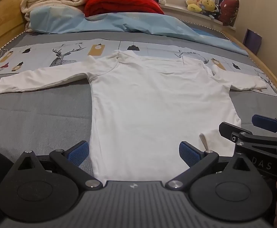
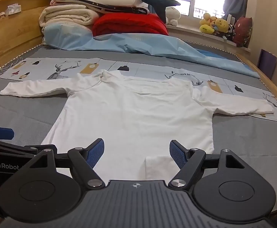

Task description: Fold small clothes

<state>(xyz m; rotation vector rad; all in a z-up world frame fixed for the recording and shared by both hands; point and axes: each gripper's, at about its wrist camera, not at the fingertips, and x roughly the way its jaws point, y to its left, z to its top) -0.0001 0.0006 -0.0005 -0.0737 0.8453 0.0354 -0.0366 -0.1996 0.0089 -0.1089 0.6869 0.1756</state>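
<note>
White shirt (image 1: pixel 153 102) lies flat ahead of both spread, empty tongs (image 1: pixel 134 153) (image 2: pixel 136 153).

A white shirt (image 1: pixel 157 102) lies flat on the grey bed (image 1: pixel 39 117), sleeves spread. The left gripper (image 1: pixel 134 153) gapes over its near hem; the right gripper (image 1: pixel 252 127) is near right.

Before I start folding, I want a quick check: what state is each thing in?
White shirt: spread flat on the bed, both sleeves out, unfolded.
Left gripper: jaws open, over the shirt's hem, holding nothing.
Right gripper: jaws open, over the hem, holding nothing.
Blankets: folded, stacked at the headboard.
</note>
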